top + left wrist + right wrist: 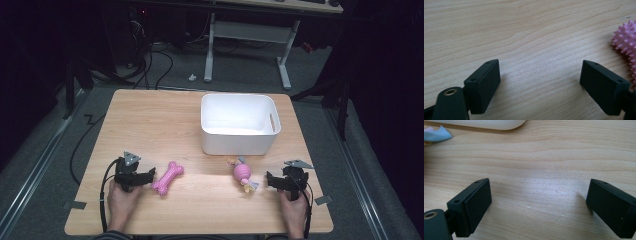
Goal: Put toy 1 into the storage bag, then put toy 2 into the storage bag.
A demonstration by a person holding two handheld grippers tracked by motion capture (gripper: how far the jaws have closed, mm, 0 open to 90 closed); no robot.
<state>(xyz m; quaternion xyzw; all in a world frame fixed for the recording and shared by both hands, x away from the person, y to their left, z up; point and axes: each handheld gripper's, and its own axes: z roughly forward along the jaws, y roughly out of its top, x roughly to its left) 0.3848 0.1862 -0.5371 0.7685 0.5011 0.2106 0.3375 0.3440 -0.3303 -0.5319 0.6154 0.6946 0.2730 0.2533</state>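
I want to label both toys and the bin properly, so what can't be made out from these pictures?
- White bin: part of its floor, high view, hidden by its near wall.
- Pink spiky bone toy: left gripper view, cut off by the right edge.
- Small pink toy: high view, too small to identify; right gripper view shows a blue scrap, cut off at the left edge.

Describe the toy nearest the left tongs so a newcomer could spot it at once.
On the wooden table, look in front of the white bin, toward the left tongs. The pink bone toy lies there; unlike the pink toy with pastel ends, it is bone-shaped and spiky.
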